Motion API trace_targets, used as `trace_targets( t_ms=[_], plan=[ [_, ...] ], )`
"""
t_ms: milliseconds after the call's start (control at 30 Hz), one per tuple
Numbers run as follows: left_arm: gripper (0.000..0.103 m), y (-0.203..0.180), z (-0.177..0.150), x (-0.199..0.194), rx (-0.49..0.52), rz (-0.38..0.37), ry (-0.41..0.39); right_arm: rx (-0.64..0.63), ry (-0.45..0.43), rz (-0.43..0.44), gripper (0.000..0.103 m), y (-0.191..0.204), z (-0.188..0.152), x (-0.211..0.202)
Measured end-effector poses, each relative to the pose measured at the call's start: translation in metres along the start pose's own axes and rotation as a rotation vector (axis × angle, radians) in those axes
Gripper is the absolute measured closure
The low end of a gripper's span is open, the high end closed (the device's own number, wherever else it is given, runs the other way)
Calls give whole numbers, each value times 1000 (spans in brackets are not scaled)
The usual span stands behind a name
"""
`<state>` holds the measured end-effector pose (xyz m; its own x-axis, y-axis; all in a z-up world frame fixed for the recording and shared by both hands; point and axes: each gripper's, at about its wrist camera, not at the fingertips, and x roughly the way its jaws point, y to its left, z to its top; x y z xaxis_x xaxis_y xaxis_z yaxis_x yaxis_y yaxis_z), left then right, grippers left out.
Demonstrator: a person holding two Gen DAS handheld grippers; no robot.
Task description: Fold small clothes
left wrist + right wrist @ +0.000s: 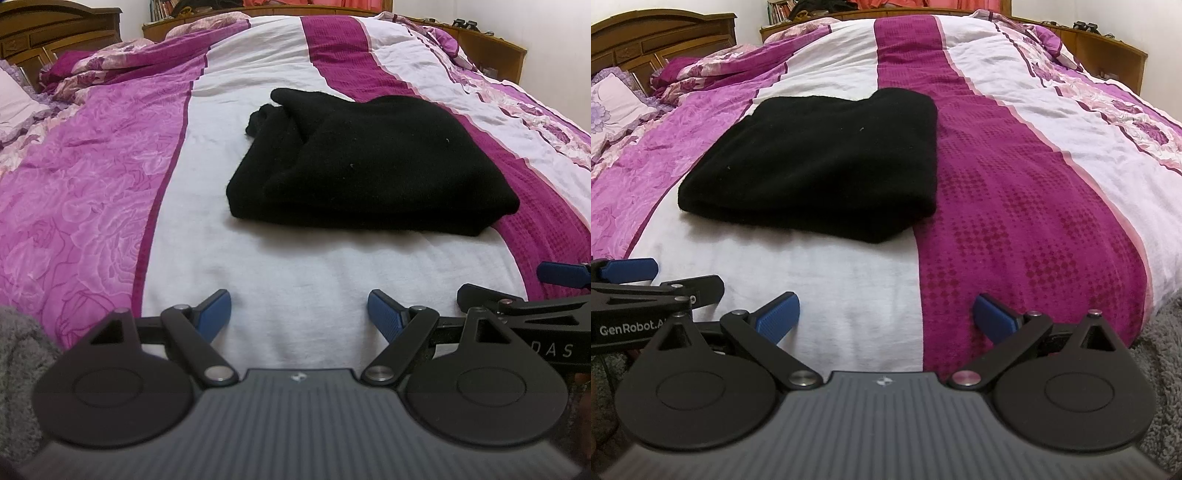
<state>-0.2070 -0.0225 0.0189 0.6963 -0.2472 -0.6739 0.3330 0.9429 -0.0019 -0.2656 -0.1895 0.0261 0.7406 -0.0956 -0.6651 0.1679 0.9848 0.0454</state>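
Blue pads [216, 312] on my left gripper [299, 314] stand wide apart with only bare white bedcover between them; that gripper is released and grips nothing. It hangs over the near end of the bed, angled down at the cover. Just to its right my right gripper [554, 291] shows side-on, one blue fingertip jutting past its black linkage.

Seen from its own camera, my right gripper [886, 319] is spread just as wide, empty too, its left pad over the white stripe and its right pad over the dark magenta stripe. My left gripper [646, 284] sits close at its left, near but apart as far as I can tell.

Ahead of both grippers, well clear of the pads, lies the black garment [365, 166], folded into a thick, roughly rectangular bundle. It rests flat on the bedcover [110, 177], mostly on the white stripe, with its right edge lapping onto the magenta band. In the left view a bunched piece of it sticks out at the far left corner.

Pink rose-print fabric runs down the left side of the bed. A wooden headboard [665, 33] stands at far left, with a pale pillow [617, 107] below it. Grey fluffy carpet [1160, 350] shows past the bed's right corner.
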Motion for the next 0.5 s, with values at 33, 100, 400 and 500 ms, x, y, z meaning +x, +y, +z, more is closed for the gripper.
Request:
trace_targets(
  t_ms=[33, 100, 400, 500],
  plan=[
    [20, 0, 0, 0, 0, 0, 0, 0, 0, 0, 0, 0, 0, 0],
    [20, 0, 0, 0, -1, -1, 0, 1, 1, -1, 0, 0, 0, 0],
    [20, 0, 0, 0, -4, -1, -3, 4, 2, 3, 0, 0, 0, 0],
    [20, 0, 0, 0, -5, 1, -9, 8, 4, 4, 0, -1, -1, 1]
  ],
)
